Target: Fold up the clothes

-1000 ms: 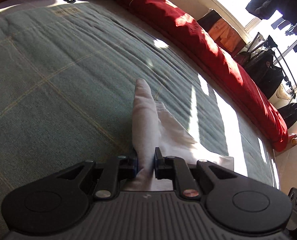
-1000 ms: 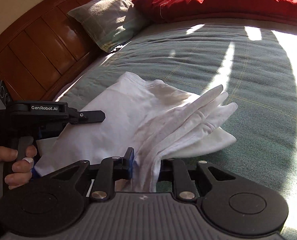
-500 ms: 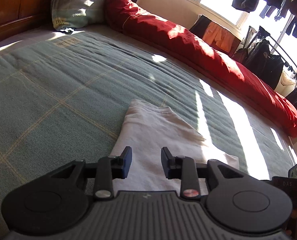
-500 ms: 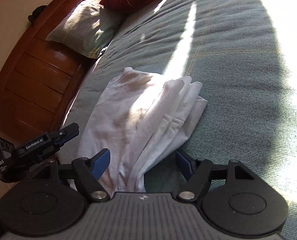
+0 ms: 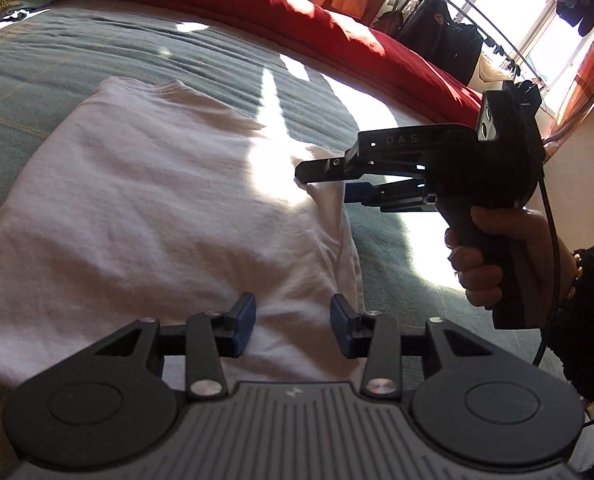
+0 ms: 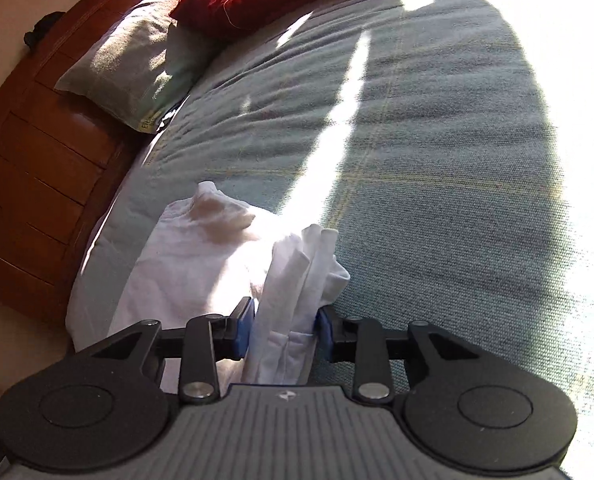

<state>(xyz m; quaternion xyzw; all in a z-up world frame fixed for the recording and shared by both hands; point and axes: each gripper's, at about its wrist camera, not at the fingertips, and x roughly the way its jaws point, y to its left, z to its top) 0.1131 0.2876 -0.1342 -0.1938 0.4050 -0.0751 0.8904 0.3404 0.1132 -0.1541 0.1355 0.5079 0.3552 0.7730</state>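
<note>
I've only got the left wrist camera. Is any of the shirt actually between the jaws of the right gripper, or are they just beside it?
Observer: It's between them. The right gripper has its jaws closing on a bunched strip of the shirt.
Operator: Is that strip lying flat?
Observer: No, several folds stand on edge and stick out past the jaws.
Operator: What's beyond the shirt on that side?
Observer: A wooden headboard runs along the bed's far edge.

White garment (image 5: 169,208) folded, spread flat on green bedspread; right edge bunched in upright pleats.
</note>
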